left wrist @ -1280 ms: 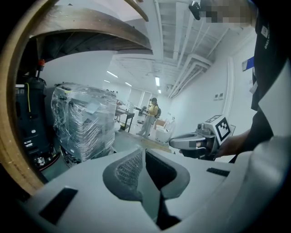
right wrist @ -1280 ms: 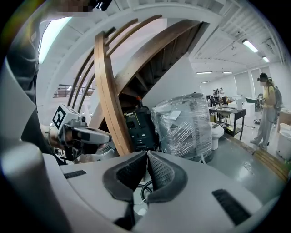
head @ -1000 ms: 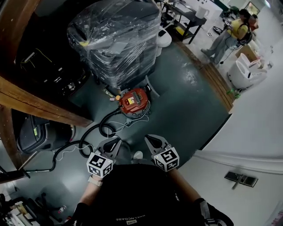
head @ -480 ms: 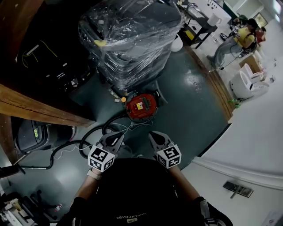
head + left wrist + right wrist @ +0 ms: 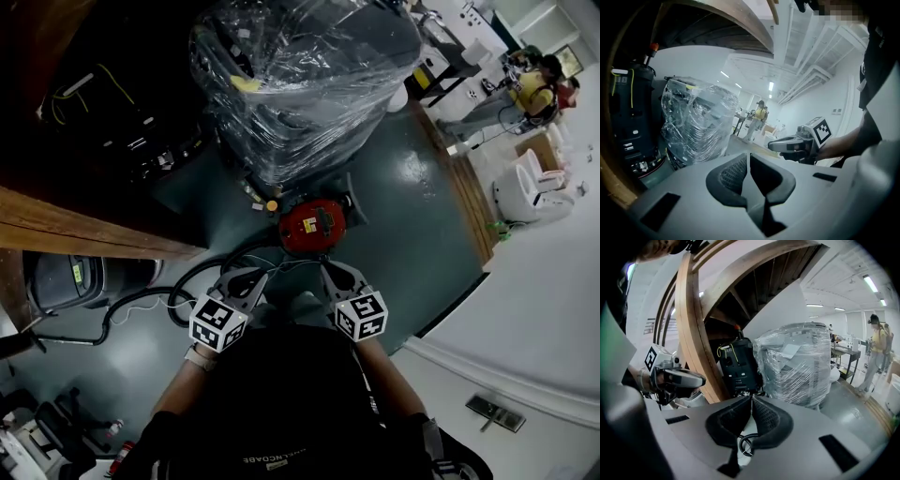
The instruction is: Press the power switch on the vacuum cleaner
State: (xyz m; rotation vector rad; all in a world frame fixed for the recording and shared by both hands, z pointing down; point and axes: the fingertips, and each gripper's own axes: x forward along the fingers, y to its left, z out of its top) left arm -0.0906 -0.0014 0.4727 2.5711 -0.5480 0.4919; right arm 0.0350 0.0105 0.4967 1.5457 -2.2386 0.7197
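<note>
Seen from above, a red vacuum cleaner (image 5: 314,225) sits on the dark floor (image 5: 412,234) at the centre of the frame, just below a tall stack wrapped in clear plastic (image 5: 300,84). A black hose (image 5: 187,277) curls across the floor to its lower left. Both grippers are held low in the frame, apart from the vacuum and pointing toward it: the left gripper (image 5: 246,277) left of centre, the right gripper (image 5: 335,272) just beside it. Each gripper's fingers are pressed together, pinching nothing. A person in yellow (image 5: 534,89) stands at the upper right.
</note>
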